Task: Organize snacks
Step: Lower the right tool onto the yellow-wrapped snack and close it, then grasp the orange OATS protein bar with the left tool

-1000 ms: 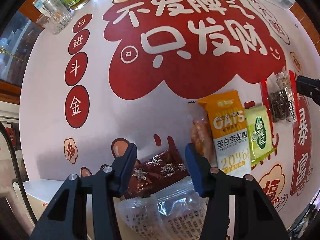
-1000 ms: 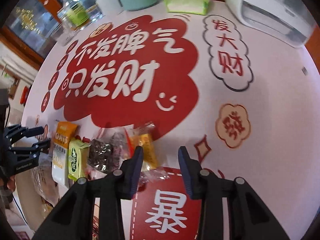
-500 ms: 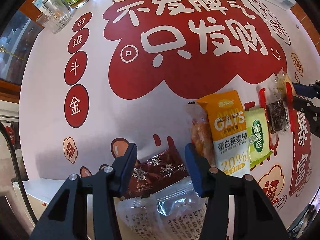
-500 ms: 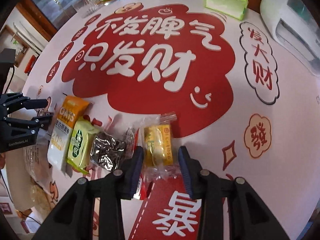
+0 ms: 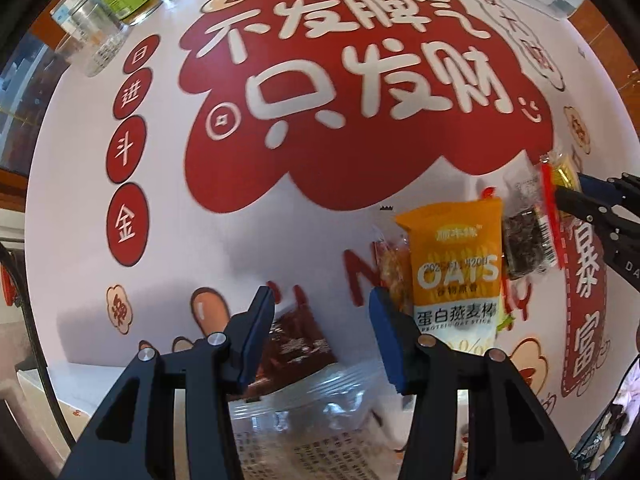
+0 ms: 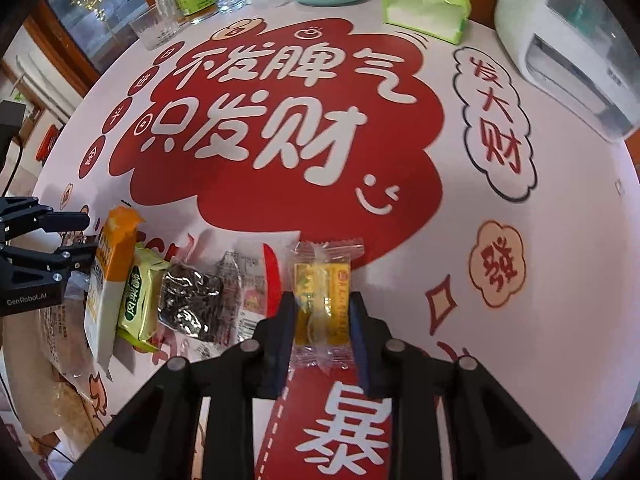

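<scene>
Pinching the yellow snack point(image 6: 322, 304) across its short sides, your right gripper point(image 6: 323, 316) has just closed on it at lower centre of the right view; its long axis runs along the fingers. The row point(image 6: 160, 300) of snacks lies to its left, the dark pack point(image 6: 188, 304) nearest. Your left gripper point(image 5: 320, 320) hangs half-spread, holding nothing, over the maroon pack point(image 5: 296, 344).

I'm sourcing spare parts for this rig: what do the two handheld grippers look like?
Both match. The left gripper and right gripper each have matte black angular linkage arms with triangular cut-outs and silver pivot screws. Their fingers are flat dark-blue pads. White "GenRobot.AI" lettering marks the left gripper's body in the right wrist view.
</scene>
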